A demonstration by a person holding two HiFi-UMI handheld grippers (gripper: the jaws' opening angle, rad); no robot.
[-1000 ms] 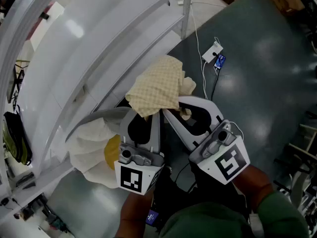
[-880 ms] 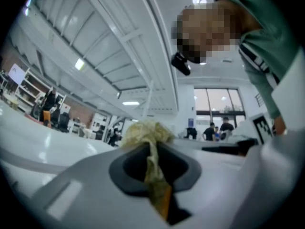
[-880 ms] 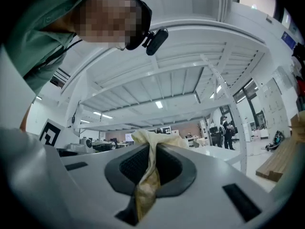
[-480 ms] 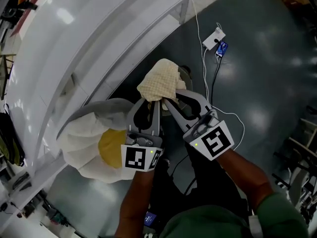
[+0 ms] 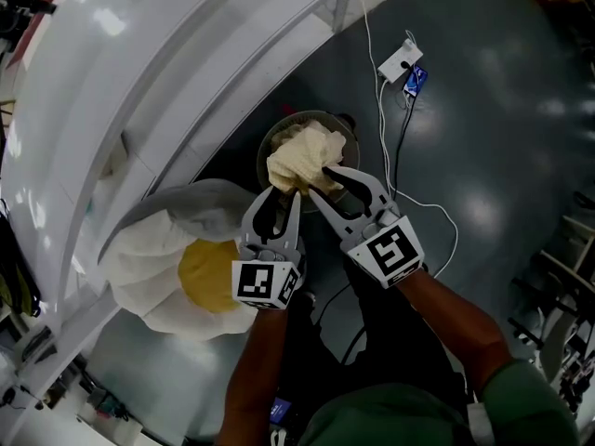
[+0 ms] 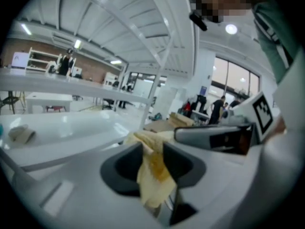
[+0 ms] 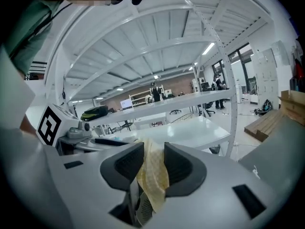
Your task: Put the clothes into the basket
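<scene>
A pale yellow checked cloth [image 5: 302, 156] lies bunched in a round dark basket [image 5: 263, 156] on the grey floor. My left gripper [image 5: 282, 196] and right gripper [image 5: 325, 179] reach side by side to the basket's near rim, tips at the cloth. Both pairs of jaws are opening. A fold of the cloth [image 6: 152, 171] still hangs in the gap of the left gripper [image 6: 152, 151], loosely. In the right gripper view the cloth [image 7: 152, 175] likewise sits between the parted jaws of the right gripper [image 7: 153, 151].
A white bag [image 5: 158, 258] with a yellow item [image 5: 209, 275] inside lies left of the grippers. A white table frame [image 5: 186, 82] runs across the upper left, close to the basket. A white adapter [image 5: 398, 63] and its cable trail over the floor at the right.
Both grippers have come down together with the cloth, from above the floor to the basket. The cloth now rests inside it, and the jaws have parted.
</scene>
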